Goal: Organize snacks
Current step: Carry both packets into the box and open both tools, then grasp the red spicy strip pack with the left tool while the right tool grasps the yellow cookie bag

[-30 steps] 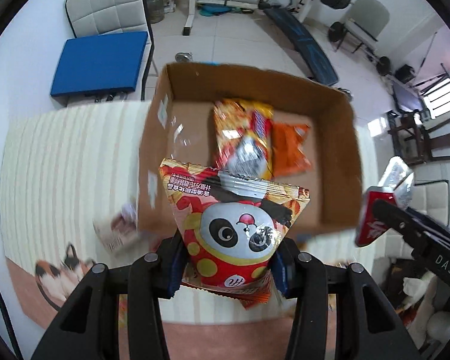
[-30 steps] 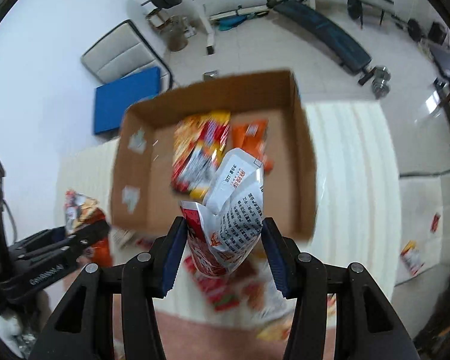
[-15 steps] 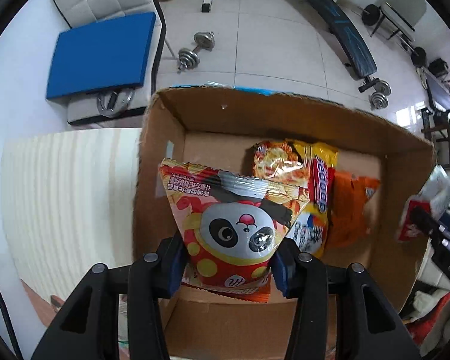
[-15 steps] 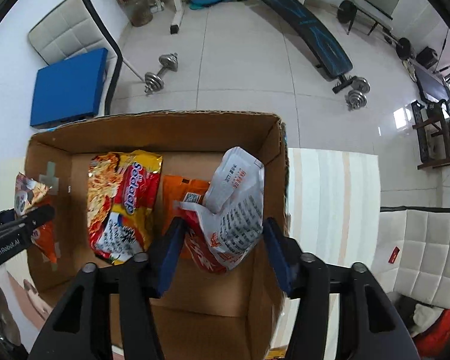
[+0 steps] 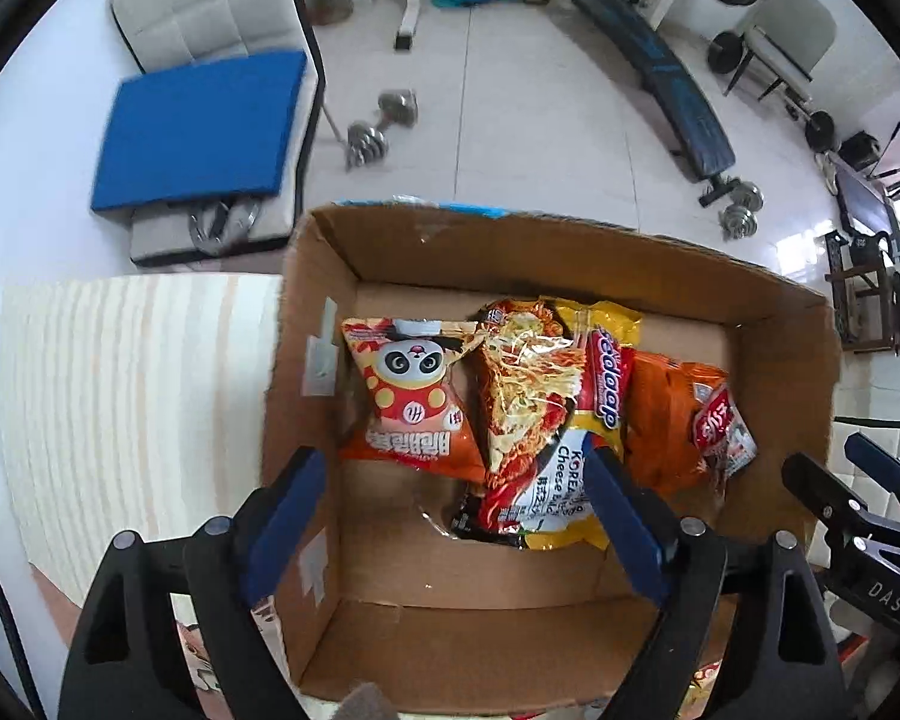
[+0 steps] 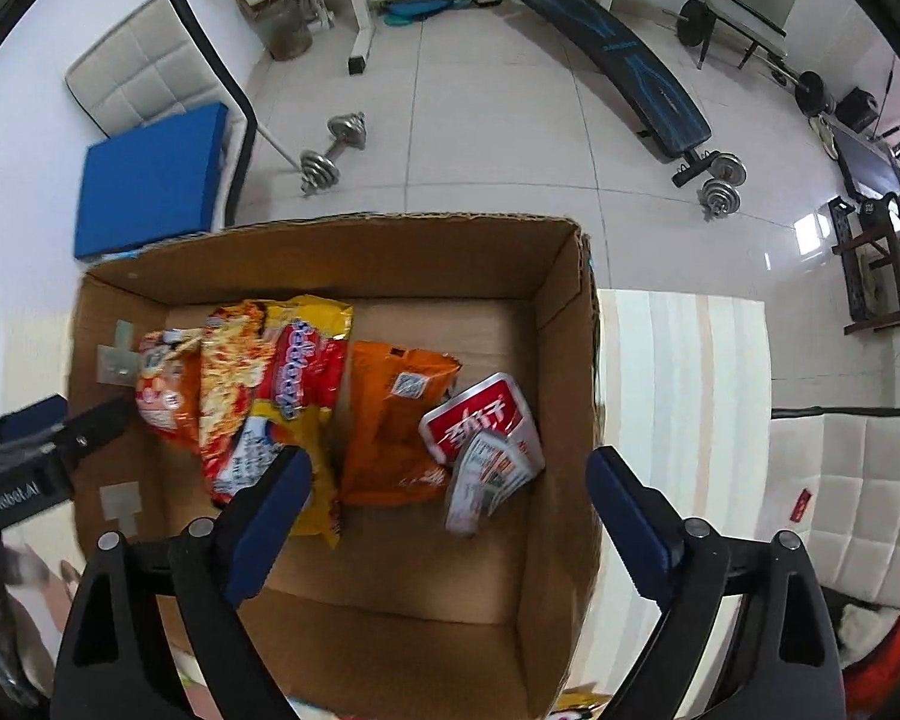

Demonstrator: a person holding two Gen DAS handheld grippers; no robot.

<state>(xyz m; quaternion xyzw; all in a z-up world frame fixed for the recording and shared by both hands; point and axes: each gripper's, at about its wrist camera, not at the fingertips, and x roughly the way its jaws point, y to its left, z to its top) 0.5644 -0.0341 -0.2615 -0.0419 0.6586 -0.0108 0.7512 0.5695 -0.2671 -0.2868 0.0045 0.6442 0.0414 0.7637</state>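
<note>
Snacks sit loose in cardboard box (image 5: 768, 324): panda snack bag (image 5: 411, 396) at its left end, red-and-white packet (image 6: 489, 441) at right, noodle packs & orange bag btwn. Left gripper (image 5: 450, 516) & right gripper (image 6: 447, 516) hover above, jaws just spread wide, nothing btwn them.
</note>
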